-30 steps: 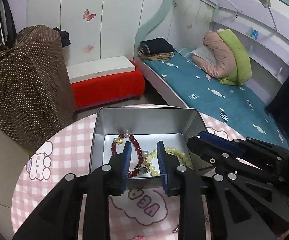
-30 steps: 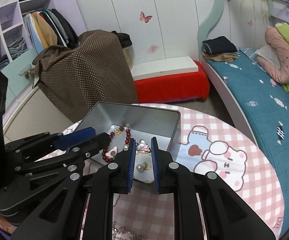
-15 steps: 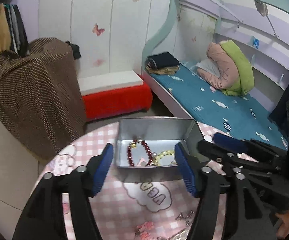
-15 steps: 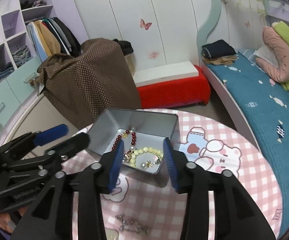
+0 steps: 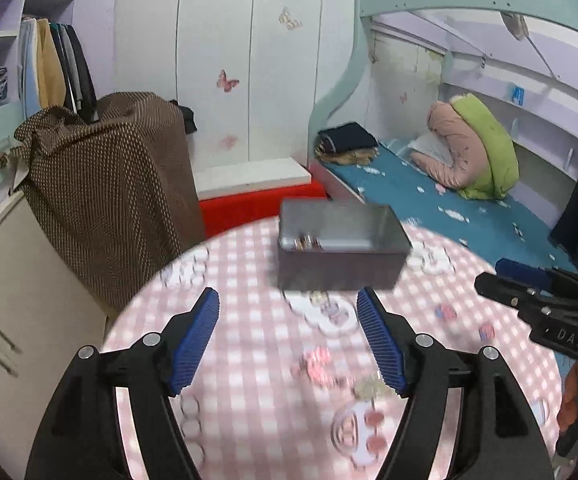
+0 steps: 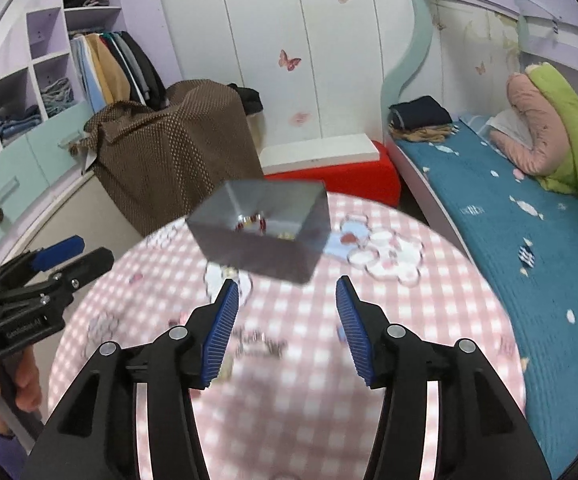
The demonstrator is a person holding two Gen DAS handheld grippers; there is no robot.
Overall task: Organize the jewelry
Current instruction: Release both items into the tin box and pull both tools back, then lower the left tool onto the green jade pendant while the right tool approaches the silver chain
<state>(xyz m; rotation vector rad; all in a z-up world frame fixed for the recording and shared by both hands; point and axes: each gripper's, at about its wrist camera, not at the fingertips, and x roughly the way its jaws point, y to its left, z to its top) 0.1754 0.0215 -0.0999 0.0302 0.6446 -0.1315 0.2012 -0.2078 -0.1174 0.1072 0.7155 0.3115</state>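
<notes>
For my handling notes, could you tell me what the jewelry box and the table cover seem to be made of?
Jewelry box: probably thin metal, matte grey, with a dull sheen inside. Table cover: pink checked, lying flat; cloth or wipeable vinyl, which motion blur leaves open.

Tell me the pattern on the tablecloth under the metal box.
Pink and white checks with cartoon prints on the tablecloth, clearest in the right wrist view.
</notes>
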